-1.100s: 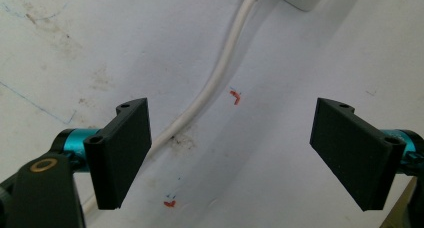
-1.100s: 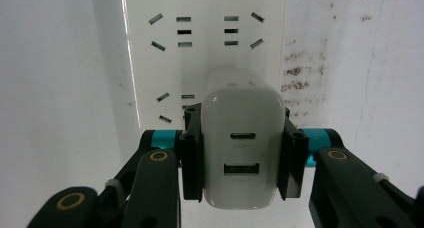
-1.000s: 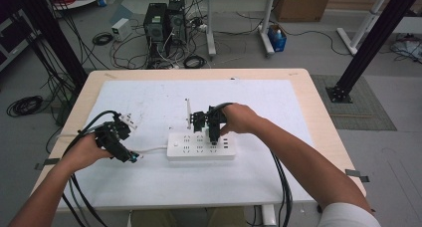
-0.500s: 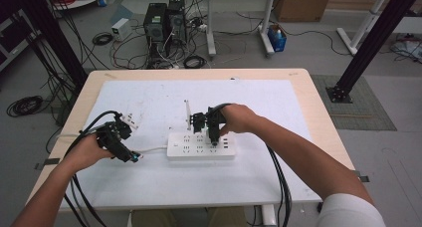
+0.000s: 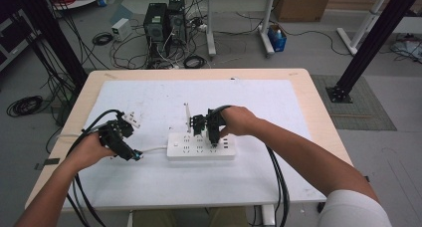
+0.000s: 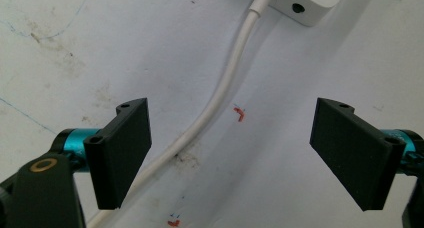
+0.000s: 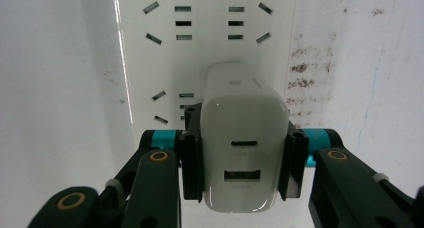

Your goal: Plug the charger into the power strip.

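Observation:
A white power strip [image 5: 201, 146] lies in the middle of the white mat, and its sockets [image 7: 205, 23] show in the right gripper view. My right gripper [image 5: 213, 136] points down at the strip, shut on a white USB charger [image 7: 244, 138] with two ports facing the camera. The charger's far end meets the strip's face; I cannot tell whether its prongs are in. My left gripper [image 5: 130, 153] hovers open just left of the strip. The strip's white cable [image 6: 220, 98] runs on the mat between its wide-apart jaws, untouched. A corner of the strip [image 6: 305, 0] shows at the top.
A small white plug [image 5: 132, 118] lies on the mat behind the left hand. A thin white upright piece [image 5: 187, 115] stands just behind the strip. The wooden table edge [image 5: 318, 117] frames the mat. Computer towers [image 5: 164, 23] and cables sit on the floor beyond.

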A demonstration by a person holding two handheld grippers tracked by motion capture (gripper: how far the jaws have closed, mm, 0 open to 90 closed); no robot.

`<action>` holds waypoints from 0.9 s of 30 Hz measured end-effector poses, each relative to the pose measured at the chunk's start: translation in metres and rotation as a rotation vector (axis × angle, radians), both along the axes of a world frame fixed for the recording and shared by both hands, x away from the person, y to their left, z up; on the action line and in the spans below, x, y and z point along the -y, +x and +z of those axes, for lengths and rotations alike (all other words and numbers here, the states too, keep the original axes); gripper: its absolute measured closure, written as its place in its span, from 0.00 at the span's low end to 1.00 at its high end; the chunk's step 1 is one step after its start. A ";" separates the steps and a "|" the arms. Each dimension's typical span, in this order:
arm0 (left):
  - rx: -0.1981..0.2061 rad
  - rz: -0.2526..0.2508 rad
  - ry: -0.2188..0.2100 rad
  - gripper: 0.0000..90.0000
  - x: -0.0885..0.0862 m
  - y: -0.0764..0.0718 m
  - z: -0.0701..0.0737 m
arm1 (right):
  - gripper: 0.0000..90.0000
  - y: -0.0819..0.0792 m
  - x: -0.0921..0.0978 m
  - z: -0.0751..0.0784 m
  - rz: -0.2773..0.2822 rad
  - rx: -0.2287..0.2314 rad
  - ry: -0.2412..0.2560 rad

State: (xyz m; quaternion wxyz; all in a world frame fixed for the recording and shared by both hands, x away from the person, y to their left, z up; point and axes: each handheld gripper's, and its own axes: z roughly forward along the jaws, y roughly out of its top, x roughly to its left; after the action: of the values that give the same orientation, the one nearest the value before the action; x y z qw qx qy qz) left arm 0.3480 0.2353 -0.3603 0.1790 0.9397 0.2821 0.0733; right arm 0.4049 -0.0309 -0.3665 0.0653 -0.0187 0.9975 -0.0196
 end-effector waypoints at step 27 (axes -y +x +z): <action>0.012 0.006 -0.010 0.19 -0.004 0.000 0.003 | 0.69 0.010 0.005 -0.004 -0.007 -0.063 0.057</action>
State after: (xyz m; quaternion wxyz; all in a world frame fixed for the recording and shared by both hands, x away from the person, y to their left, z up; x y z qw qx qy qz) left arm 0.3484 0.2393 -0.3573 0.1850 0.9375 0.2841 0.0782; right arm 0.4152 -0.0356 -0.3702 0.0344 -0.0138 0.9993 0.0094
